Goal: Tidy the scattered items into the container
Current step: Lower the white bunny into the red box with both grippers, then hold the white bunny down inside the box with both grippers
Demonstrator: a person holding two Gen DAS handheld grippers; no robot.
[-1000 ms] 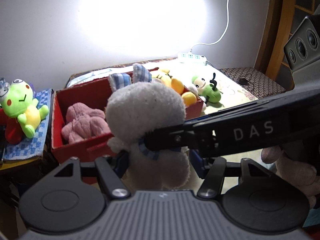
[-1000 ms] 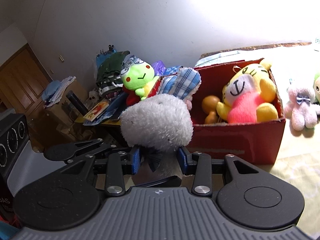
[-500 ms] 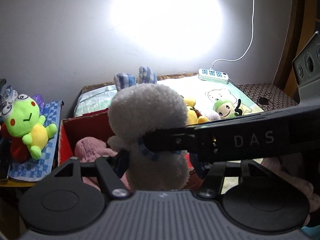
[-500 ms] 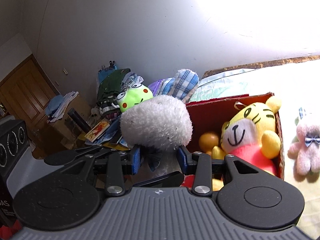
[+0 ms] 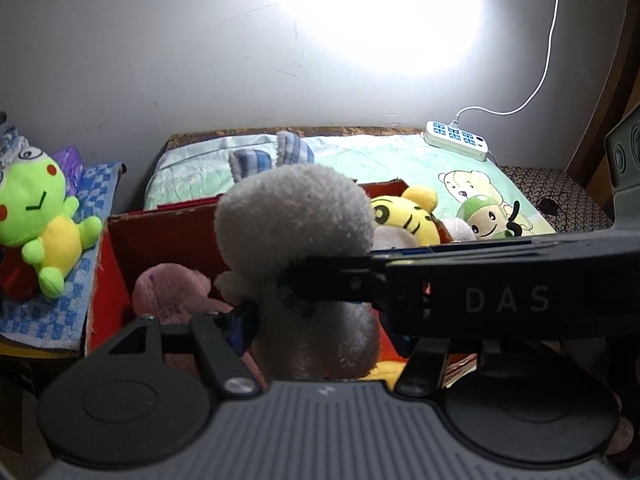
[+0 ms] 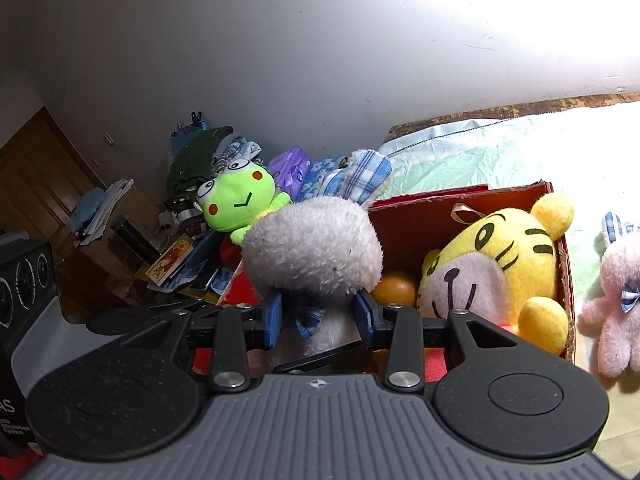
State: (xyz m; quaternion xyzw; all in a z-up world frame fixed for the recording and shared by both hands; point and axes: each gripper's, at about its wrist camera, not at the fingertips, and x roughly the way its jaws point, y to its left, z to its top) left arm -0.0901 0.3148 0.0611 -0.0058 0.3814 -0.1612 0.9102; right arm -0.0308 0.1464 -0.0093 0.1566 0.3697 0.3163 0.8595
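Note:
A white plush rabbit point(image 5: 296, 232) with blue checked ears hangs over the red box point(image 5: 168, 236), held by both grippers. My left gripper point(image 5: 320, 332) is shut on its body; one blue pad point(image 5: 240, 328) shows and the other is hidden behind the right gripper's arm, which crosses from the right. In the right wrist view my right gripper point(image 6: 320, 320) is shut on the rabbit point(image 6: 312, 248) at the neck, by its blue bow. The box point(image 6: 440, 216) holds a yellow tiger point(image 6: 492, 264), an orange ball point(image 6: 394, 290) and a pink plush point(image 5: 172, 292).
A green frog plush point(image 5: 36, 216) lies on a blue checked cloth left of the box. A pink rabbit point(image 6: 616, 308) and a green-capped plush point(image 5: 484, 220) lie on the bed right of it. A power strip point(image 5: 456, 140) sits by the wall. Clutter fills the far left.
Both grippers carried the white rabbit forward together. The red box, ahead of the rabbit a second ago, now lies beneath and around it in both views.

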